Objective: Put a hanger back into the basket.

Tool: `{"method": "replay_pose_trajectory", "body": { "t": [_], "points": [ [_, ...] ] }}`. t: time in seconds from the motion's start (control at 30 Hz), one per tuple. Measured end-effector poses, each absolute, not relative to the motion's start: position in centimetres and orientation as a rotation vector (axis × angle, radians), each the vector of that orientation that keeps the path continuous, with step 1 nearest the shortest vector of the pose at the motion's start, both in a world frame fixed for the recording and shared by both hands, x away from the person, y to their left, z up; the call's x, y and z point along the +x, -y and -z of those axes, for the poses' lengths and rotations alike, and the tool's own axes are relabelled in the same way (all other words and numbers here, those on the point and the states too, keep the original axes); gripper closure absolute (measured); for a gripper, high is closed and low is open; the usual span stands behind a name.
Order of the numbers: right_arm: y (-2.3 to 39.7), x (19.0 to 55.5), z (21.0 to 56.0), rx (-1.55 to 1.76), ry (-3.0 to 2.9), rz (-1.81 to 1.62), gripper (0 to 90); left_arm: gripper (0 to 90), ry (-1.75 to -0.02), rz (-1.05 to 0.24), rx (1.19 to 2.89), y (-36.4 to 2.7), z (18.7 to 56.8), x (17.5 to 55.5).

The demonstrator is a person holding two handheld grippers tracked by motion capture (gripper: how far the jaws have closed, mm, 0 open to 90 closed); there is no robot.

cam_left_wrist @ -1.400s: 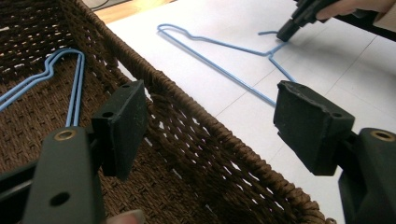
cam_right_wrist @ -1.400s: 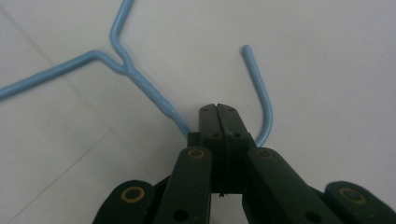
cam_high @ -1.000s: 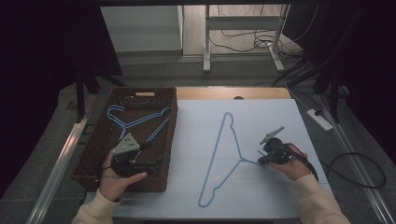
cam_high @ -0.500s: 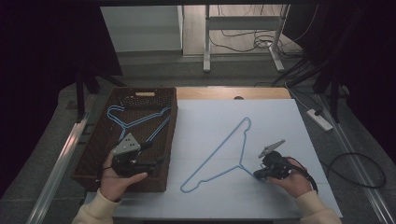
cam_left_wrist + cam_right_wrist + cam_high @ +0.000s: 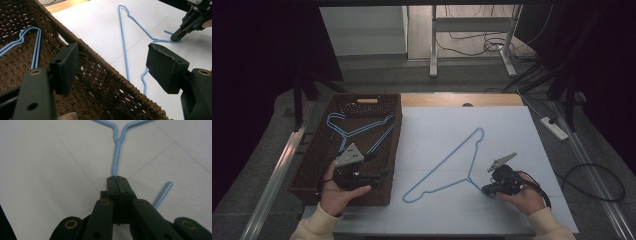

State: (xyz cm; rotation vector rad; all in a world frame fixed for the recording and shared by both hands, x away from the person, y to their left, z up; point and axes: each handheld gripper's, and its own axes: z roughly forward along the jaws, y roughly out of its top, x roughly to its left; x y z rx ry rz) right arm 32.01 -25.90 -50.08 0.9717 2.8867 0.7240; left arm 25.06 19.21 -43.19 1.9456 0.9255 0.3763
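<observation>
Your right gripper [image 5: 117, 178] pinches the blue hanger [image 5: 447, 162] at its neck, the triangle stretching ahead of the jaws. Your left gripper [image 5: 117, 62] hangs spread above the basket [image 5: 312, 165] rim.

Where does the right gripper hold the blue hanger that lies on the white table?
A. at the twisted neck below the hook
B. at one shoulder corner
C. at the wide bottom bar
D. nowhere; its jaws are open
A: the right gripper is shut on the twisted neck of the blue hanger, with the hook's end beside it.
</observation>
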Motion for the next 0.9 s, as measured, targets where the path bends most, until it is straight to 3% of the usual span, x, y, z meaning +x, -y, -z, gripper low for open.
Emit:
{"method": "replay_pose_trajectory", "body": {
  "t": [0.2, 0.23, 0.27, 0.37, 0.43, 0.67, 0.9],
  "points": [
    [25.5, 32.0, 49.7, 0.937, -2.863, -0.733, 90.0, 26.9, -0.925, -0.377, 1.944, -19.2, 43.2, 25.1],
    [25.4, 32.0, 49.4, 0.929, -2.839, -0.756, 83.0, 26.9, -0.923, -0.377, 1.944, -19.2, 43.2, 25.0],
    [25.4, 32.0, 49.4, 0.929, -2.839, -0.756, 83.0, 26.9, -0.923, -0.377, 1.944, -19.2, 43.2, 25.0],
    [25.3, 32.2, 48.8, 0.989, -2.757, -0.789, 56.9, 26.9, -0.921, -0.377, 1.942, -19.2, 43.1, 25.0],
    [25.2, 32.2, 48.6, 1.023, -2.749, -0.792, 52.8, 26.9, -0.921, -0.376, 1.941, -19.1, 43.2, 25.0],
    [24.5, 32.3, 48.9, 1.029, -2.789, -0.693, 46.3, 26.9, -0.918, -0.373, 1.946, -19.1, 43.2, 25.0],
    [23.7, 32.2, 49.2, 1.023, -2.813, -0.6, 49.4, 26.8, -0.916, -0.372, 1.947, -19.0, 43.2, 25.0]
  ]
}}
